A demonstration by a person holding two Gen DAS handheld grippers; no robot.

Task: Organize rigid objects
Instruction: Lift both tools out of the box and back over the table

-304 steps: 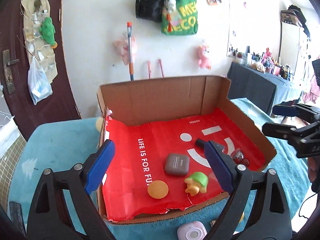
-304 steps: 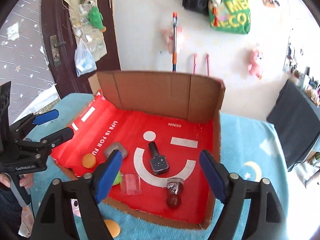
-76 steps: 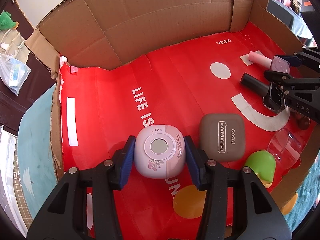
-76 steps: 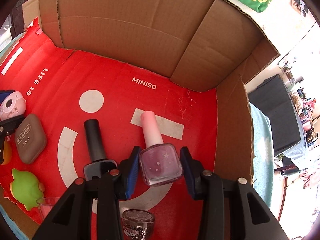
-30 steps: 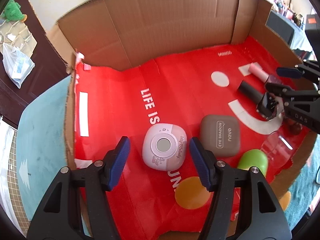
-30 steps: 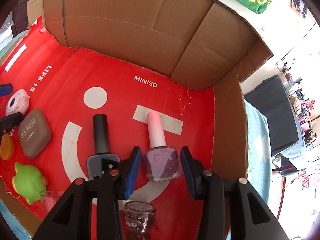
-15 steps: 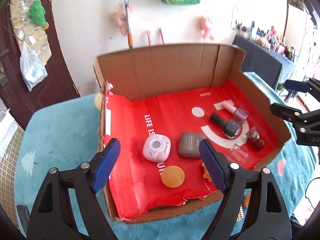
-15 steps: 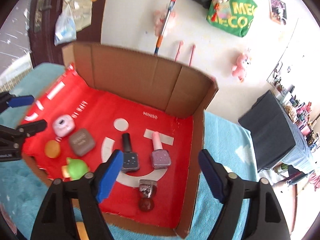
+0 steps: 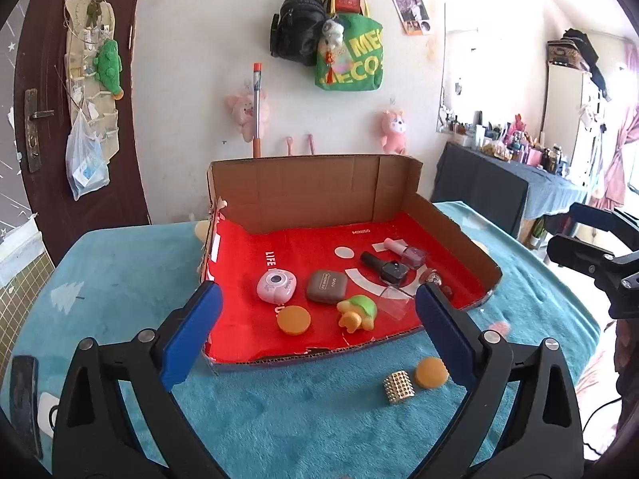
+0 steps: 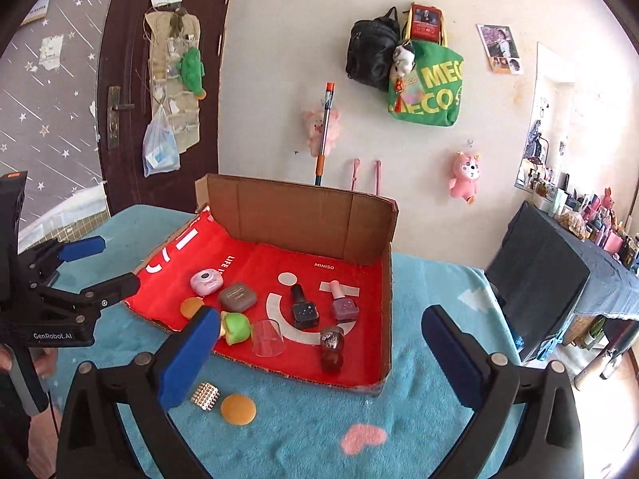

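Both grippers are held back from the cardboard box [image 9: 315, 191], above the teal tablecloth [image 9: 120, 279] and facing the box's open front. The left gripper [image 9: 315, 329] has its blue-padded jaws spread wide, empty and touching nothing; the right gripper [image 10: 319, 353] is likewise spread wide and empty. Inside the box, on the red liner, the pink compact [image 9: 276, 286] lies just beside the brown eyeshadow case [image 9: 327, 286]; in front of them sit an orange disc [image 9: 294, 319], a green turtle toy [image 9: 356, 311] and a clear cup [image 9: 394, 300] on its side. Farther right, the dark nail polish bottle [image 10: 302, 307] and the pink nail polish bottle [image 10: 342, 303] lie side by side, with a glitter bottle [image 10: 332, 349] near the front edge. Outside the box, on the cloth, a gold studded block [image 9: 397, 387] and a second orange disc [image 9: 430, 373] lie close together. Compared with 2.5 s ago, the left jaws have released the pink compact, the right jaws have released the pink nail polish bottle, and both grippers have withdrawn from the box interior.
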